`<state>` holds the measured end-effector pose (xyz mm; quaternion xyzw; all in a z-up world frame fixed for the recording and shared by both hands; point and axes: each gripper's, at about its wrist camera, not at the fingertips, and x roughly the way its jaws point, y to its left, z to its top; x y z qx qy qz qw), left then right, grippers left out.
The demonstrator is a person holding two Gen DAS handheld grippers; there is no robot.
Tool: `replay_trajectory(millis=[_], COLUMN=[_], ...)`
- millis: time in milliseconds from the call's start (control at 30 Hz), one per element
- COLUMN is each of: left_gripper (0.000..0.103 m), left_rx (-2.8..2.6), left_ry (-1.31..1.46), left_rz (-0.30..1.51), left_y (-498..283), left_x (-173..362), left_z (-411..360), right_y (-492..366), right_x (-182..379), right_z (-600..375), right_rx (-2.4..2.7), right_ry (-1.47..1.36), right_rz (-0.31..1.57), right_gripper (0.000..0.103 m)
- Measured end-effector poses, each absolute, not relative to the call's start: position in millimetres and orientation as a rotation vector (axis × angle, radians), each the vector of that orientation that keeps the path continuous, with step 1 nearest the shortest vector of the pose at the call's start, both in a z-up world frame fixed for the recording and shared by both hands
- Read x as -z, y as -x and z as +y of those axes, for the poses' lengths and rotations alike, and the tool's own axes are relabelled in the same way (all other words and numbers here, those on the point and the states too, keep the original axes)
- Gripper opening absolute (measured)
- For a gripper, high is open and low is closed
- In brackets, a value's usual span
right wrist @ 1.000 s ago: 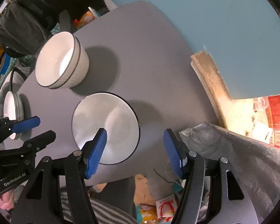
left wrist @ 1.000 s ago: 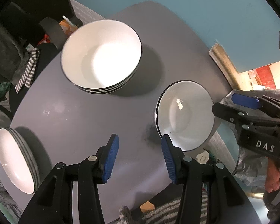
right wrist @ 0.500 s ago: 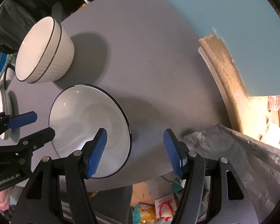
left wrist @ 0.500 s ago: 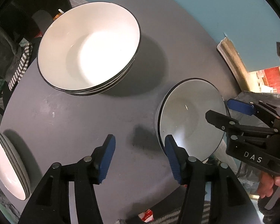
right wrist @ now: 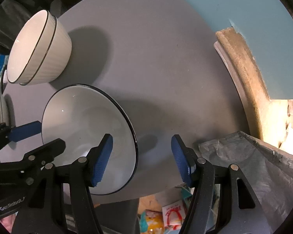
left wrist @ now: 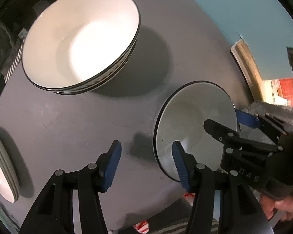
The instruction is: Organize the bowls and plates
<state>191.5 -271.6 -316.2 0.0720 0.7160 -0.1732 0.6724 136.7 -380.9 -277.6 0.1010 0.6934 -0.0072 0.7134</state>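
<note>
Now lower, both hand-held grippers astride bowl [right wrist: 84, 128]

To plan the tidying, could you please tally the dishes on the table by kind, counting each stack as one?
Stacks: 2, the bowl stack and the edge stack
Lone bowl: 1
Total: 3

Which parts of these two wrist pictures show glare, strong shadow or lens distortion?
Left wrist view: glare whitens the inside of the stacked bowls, which cast a dark shadow on the grey table. Right wrist view: the fisheye bends the table's edge and the single bowl lies in dimmer light; corners go black.
</note>
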Motion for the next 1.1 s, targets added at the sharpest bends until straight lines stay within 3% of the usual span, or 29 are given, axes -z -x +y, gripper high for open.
replay_trajectory(millis=[33,200,267,367,500,767,1100], left_gripper=[0.046,0.044,0.036,0.029,0.025,0.012,0.011], left_rx=[0.39,0.405,0.406,0.401,0.404,0.427,0.412], left_ry=[-0.157,-0.16,-0.153,-0.146,-0.147,-0.213,-0.278], left_rz=[1.618,1.629,1.638,1.654,1.664,1.664,1.658], left_y=[-192.2,-194.1,-195.4,-198.3,-202.7,-199.3,-189.2], left_x=[317.4,322.5,327.9,334.8,337.5,337.5,338.7], left_z=[-267.2,-267.8,-265.3,-262.7,-262.8,-282.1,-299.4], right_y=[-136.8,-142.3,-141.1,-142.6,-142.0,-143.8,-148.4], right_x=[277.3,279.3,282.6,283.7,285.8,291.3,293.7], right_z=[-381.0,-379.1,-379.4,-378.3,-381.5,-370.1,-367.1], right_rx=[0.018,0.013,0.012,0.009,0.014,-0.001,-0.01], right_ry=[-0.225,-0.238,-0.243,-0.249,-0.249,-0.247,-0.276], right_rz=[1.537,1.552,1.56,1.573,1.583,1.588,1.6], right_gripper=[0.058,0.045,0.035,0.027,0.016,0.01,0.009])
